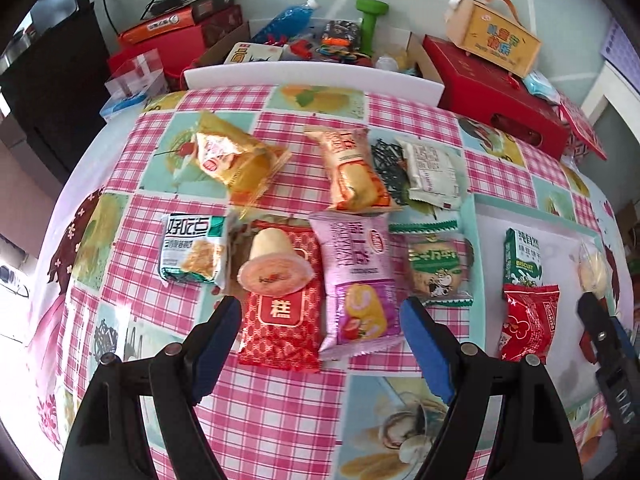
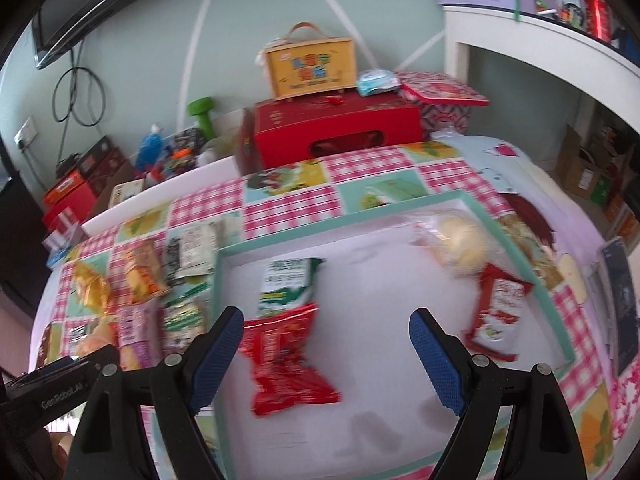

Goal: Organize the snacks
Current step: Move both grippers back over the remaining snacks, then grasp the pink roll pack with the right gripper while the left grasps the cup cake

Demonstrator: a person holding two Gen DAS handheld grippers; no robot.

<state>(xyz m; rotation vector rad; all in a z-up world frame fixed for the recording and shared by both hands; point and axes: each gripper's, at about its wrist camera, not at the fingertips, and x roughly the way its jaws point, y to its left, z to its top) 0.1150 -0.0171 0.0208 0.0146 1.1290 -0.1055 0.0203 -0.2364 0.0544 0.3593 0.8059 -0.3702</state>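
both jaws gape empty over snack packets (image 1: 360,276) and tray (image 2: 360,216).

Tray (image 2: 554,304) middle free; snack packets (image 1: 356,280) crowd cloth.

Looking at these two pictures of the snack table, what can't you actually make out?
- Right wrist view: motion blur smears the print on the red packet and green biscuit packet in the tray.
- Left wrist view: the jelly cup covers part of the red cake packet.
- Left wrist view: the tray's right side is cut off behind the other gripper.
- Both views: the person holding the grippers is out of frame.
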